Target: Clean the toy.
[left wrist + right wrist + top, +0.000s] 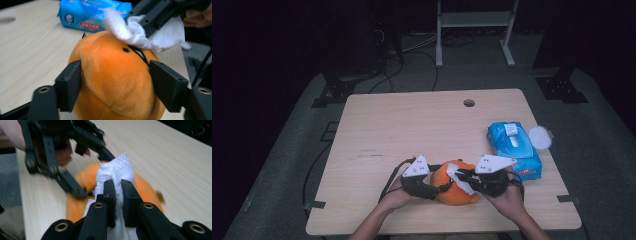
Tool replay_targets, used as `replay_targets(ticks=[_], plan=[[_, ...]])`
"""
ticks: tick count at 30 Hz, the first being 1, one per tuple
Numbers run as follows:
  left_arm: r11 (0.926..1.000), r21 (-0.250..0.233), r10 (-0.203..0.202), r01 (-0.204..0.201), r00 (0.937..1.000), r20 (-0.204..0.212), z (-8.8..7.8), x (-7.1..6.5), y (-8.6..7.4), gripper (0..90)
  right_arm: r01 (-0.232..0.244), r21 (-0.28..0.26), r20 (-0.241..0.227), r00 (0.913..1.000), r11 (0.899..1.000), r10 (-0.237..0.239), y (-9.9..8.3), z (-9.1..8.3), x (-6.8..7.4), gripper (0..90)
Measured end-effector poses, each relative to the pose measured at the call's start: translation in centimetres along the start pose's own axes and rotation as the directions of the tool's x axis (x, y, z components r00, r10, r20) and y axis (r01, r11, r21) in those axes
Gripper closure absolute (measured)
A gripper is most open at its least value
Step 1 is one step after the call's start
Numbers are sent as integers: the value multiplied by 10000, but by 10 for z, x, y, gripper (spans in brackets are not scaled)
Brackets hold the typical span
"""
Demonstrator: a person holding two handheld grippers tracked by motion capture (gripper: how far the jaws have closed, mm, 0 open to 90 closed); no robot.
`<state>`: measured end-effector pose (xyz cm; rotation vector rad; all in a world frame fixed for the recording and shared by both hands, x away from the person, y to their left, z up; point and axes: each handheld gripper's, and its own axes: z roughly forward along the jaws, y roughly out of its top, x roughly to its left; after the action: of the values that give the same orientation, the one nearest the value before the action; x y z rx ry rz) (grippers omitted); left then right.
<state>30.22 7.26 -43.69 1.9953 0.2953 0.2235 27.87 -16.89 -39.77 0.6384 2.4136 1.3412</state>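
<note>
**Orange plush toy clamped while a tissue is pressed on its top**

An orange plush toy (453, 183) sits near the front edge of the wooden table (412, 125), between the person's two hands. The left gripper (115, 82) has its two black jaws on opposite sides of the toy's round body; the pads press into the soft fabric, so the toy is held at a middling width. In the high view this gripper (443, 188) comes in from the toy's left side.

The right gripper (118, 192) has its jaws nearly together, pinched on a white tissue (115, 172). The tissue lies crumpled against the top of the toy (82, 185), touching the orange fabric beside the black stitched face marks. From the left gripper view, the same tissue (130, 30) drapes over the far upper side of the toy, with the right gripper's black frame just behind it.

To the right of the toy, near the table's right edge, lies a blue pack of wipes (514, 148). Its white flap on top is flat; whether it is sealed I cannot tell. A round white lid or cap (539, 137) rests just beside the pack's far right corner. The pack (92, 13) also shows behind the toy in the left gripper view, apart from it.
</note>
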Motion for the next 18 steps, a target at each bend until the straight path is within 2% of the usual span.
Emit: replay_targets(ticks=[1,2,3,6,7,8,9,10,11,12,13,14,15,16,17,18], plan=[[9976,127,685,-686,9976,51,2,-8,3,321,216,-84,-134,9997,9997,-217,6,1,7,818],[9976,127,685,-686,9976,51,2,-8,3,323,346,-94,-138,9993,9994,-347,7,1,9,817],[9942,151,1063,-1064,9943,87,2,-12,3,329,414,-36,-142,9990,9991,-415,8,1,10,818],[9937,144,1109,-1111,9937,143,0,-11,2,333,390,-11,-37,9992,9992,-390,7,-1,6,818],[9951,103,986,-988,9950,173,-1,-9,-1,331,190,43,166,9997,9998,-191,1,-4,-3,819],[9951,103,986,-988,9950,173,-1,-9,-1,323,190,43,166,9997,9998,-191,1,-4,-3,819],[9967,109,804,-805,9967,91,-2,-6,-1,277,-140,149,205,9997,9998,137,-6,-7,-12,819],[9967,109,804,-805,9967,91,-2,-6,-1,236,-140,149,205,9997,9998,137,-6,-7,-12,819],[9998,179,22,-20,10000,-85,-1,0,-1,172,-277,260,256,9993,9993,271,-12,-8,-16,819],[9998,179,22,-20,10000,-85,-1,0,-1,136,-277,260,256,9993,9993,271,-12,-8,-16,819],[9954,308,-906,905,9959,35,1,6,-2,120,-323,310,292,9991,9990,314,-13,-9,-16,819],[9954,308,-906,905,9959,35,1,6,-2,126,-323,310,292,9991,9990,314,-13,-9,-16,819],[9956,223,-917,912,9955,256,2,6,-5,173,-221,314,360,9991,9993,210,-12,-8,-15,819],[9956,223,-917,912,9955,256,2,6,-5,208,-221,314,360,9991,9993,210,-12,-8,-15,819],[9970,250,-743,737,9970,229,1,5,-4,208,-146,340,400,9991,9993,132,-11,-7,-14,819],[9983,268,-520,514,9985,196,1,2,-3,258,-114,236,330,9994,9997,106,-7,-6,-10,819]])
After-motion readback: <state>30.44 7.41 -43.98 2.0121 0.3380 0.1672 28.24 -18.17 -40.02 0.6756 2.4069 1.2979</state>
